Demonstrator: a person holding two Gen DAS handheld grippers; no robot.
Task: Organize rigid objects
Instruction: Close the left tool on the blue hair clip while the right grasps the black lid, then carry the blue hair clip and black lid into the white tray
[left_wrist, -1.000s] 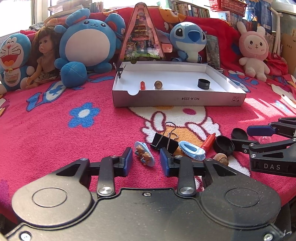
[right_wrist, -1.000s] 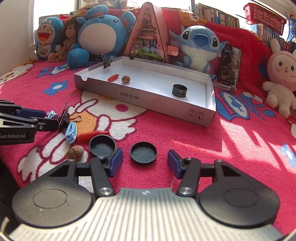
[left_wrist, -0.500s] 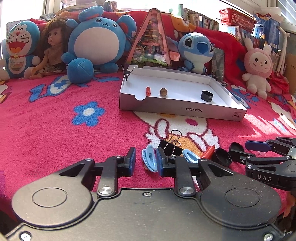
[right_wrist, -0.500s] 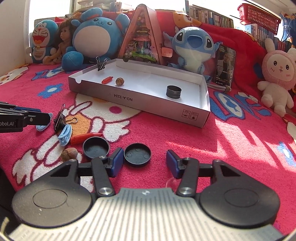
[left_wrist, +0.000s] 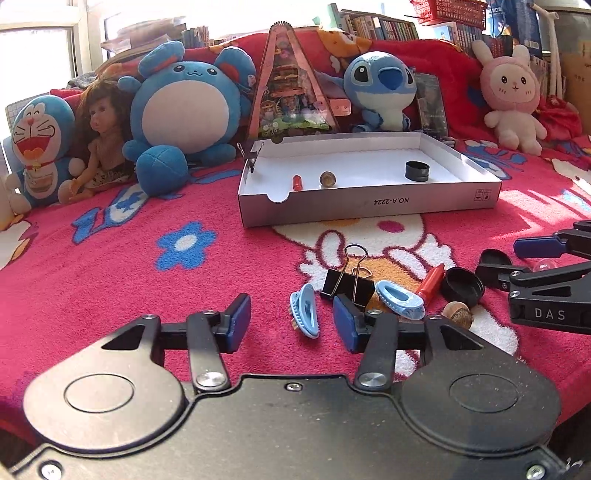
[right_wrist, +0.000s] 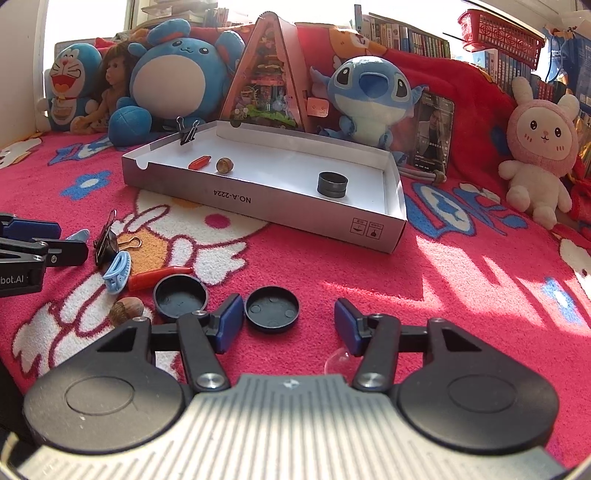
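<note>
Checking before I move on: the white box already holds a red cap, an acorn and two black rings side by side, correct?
Not quite. The white box holds the red cap and the acorn, but only one black ring, standing alone near the box's right end. The right wrist view shows it; the left wrist view agrees.

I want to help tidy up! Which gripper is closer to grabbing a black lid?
Right. The right gripper stands open with one black lid just ahead between its fingers. The left gripper, jaws opening, faces a blue clip instead.
</note>
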